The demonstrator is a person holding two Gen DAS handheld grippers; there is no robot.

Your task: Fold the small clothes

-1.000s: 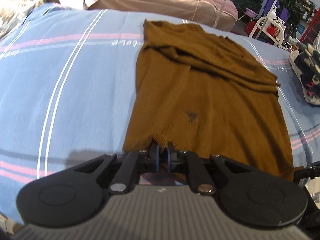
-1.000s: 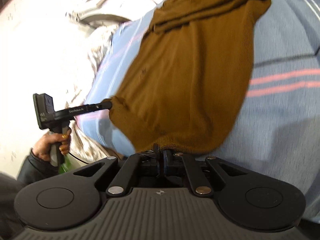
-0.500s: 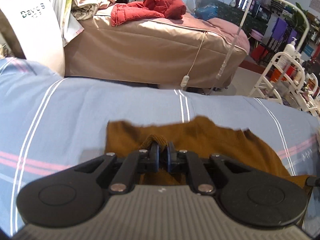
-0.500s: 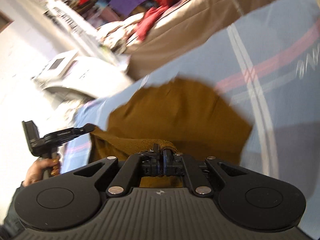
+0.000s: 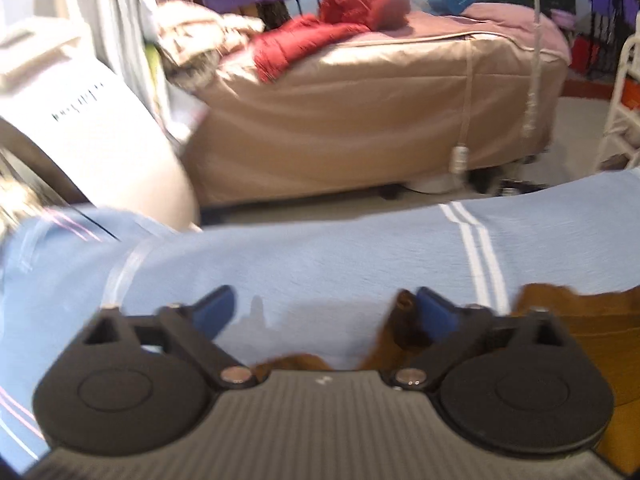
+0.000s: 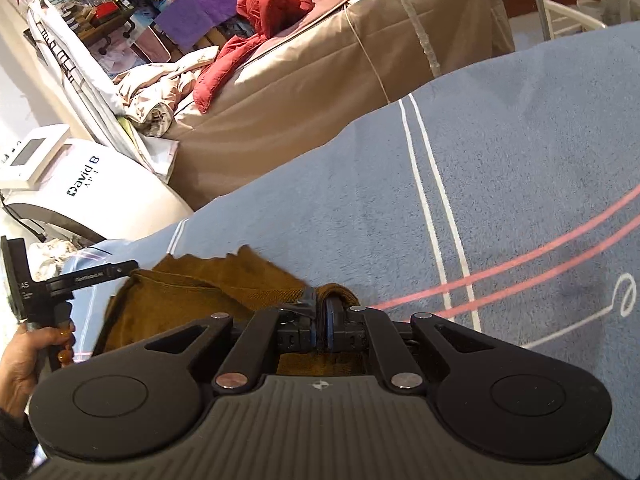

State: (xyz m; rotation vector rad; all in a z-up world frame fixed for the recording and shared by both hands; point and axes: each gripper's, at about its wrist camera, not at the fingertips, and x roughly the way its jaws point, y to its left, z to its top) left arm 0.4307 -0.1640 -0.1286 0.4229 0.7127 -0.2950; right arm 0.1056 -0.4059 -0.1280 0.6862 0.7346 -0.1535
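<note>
A brown knit garment (image 6: pixel 192 300) lies folded over on the blue striped blanket (image 6: pixel 520 160). My right gripper (image 6: pixel 320 312) is shut on the garment's ribbed hem near the far fold edge. My left gripper (image 5: pixel 324 312) is open and empty; the garment (image 5: pixel 580 320) lies to its right, with cloth touching its right finger (image 5: pixel 436 312). The left gripper also shows in the right wrist view (image 6: pixel 80 280), at the garment's left corner, held by a hand.
Beyond the blanket's far edge stands a tan bed (image 5: pixel 380 100) with a red jacket (image 5: pixel 332 28) on it. A white machine (image 6: pixel 88 192) stands at the left. A white rack (image 5: pixel 624 92) is at the far right.
Both grippers carried the hem forward over the garment, folding it. The left gripper has now opened and let go of the hem; the right stays shut on it.
</note>
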